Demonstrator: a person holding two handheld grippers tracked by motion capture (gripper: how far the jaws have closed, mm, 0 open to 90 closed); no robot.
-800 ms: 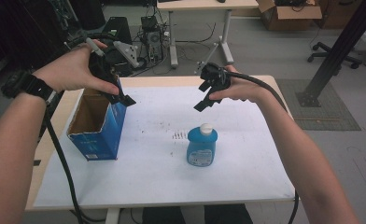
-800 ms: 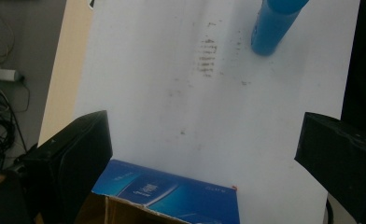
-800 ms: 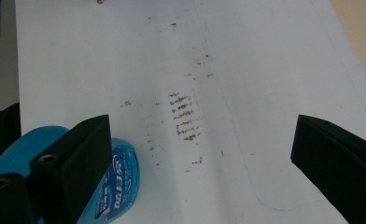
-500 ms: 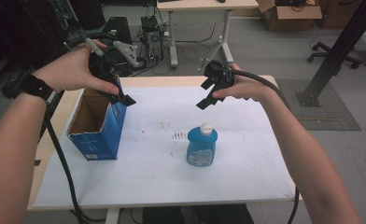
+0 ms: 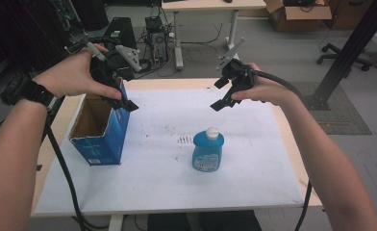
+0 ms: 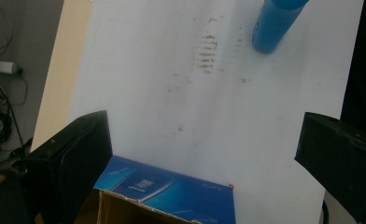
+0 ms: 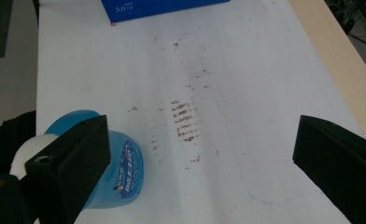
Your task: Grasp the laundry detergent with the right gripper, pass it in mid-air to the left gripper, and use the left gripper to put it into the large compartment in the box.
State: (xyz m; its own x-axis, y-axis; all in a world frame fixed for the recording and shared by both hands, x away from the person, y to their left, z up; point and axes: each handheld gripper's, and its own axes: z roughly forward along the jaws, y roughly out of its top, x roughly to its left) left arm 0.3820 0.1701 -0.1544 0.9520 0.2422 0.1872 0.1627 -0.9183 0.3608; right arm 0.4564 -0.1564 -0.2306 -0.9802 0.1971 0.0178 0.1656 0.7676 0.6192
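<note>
A blue dish-soap bottle [image 5: 208, 151] with a white cap stands upright in the middle of the white table [image 5: 254, 168]. An open blue cardboard box [image 5: 100, 130] stands at the table's left. My left gripper [image 5: 121, 98] hovers over the box's far right corner, open with nothing between its jaws. In the left gripper view the box's rim [image 6: 172, 191] lies below the left gripper [image 6: 204, 154] and the bottle [image 6: 274, 25] is far off. My right gripper [image 5: 220, 94] hangs open above the table behind the bottle. In the right gripper view the bottle [image 7: 120, 163] sits by one jaw of the right gripper [image 7: 202, 158].
Brown smudges [image 5: 184, 139] mark the table top beside the bottle. A tan table edge [image 5: 177, 84] runs along the far side. Behind the table are cables, another desk [image 5: 210, 7] and cardboard boxes [image 5: 297, 9] on the floor.
Both hands stay almost where they were. The right gripper has drifted slightly to the right.
</note>
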